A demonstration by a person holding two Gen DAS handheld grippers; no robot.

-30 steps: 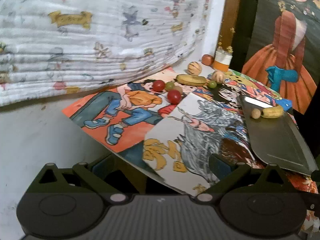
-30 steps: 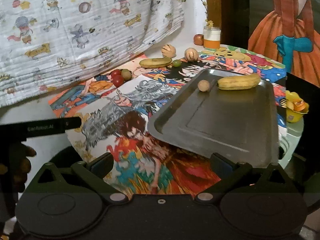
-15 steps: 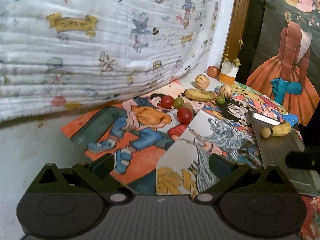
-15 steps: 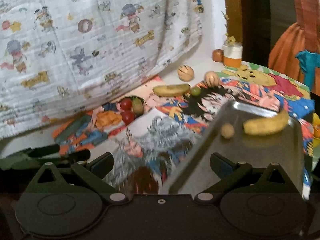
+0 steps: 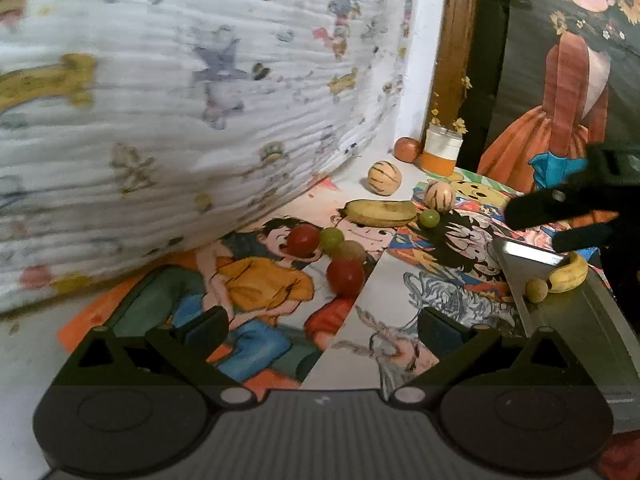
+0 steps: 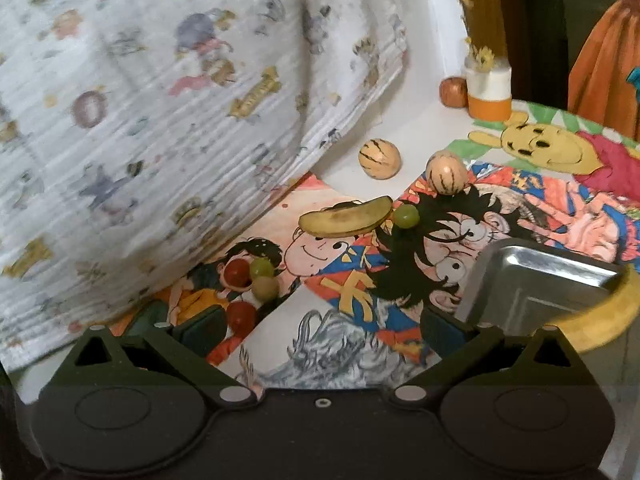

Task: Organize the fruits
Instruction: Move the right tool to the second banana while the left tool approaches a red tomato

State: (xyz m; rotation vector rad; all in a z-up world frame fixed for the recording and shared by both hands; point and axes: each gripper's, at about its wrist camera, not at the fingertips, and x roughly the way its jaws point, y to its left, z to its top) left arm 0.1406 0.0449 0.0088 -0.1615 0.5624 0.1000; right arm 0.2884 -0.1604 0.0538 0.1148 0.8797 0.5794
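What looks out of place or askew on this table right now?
Nothing is spilled or damaged. Most fruit still lies loose on the posters: a banana, red and green pieces and two striped ones. Only a second banana and a small round fruit sit in the metal tray.

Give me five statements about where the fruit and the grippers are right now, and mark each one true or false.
1. A banana lies in the metal tray. True.
2. The left gripper is shut on a red tomato. False: its fingers are apart and hold nothing; the red fruit lies on the poster ahead.
3. A second banana lies on the table outside the tray. True.
4. The two striped round fruits sit in the tray. False: both are on the table near the orange-bottomed jar.
5. The right gripper holds a green grape. False: it is open and empty; the green grape lies beside the second banana.
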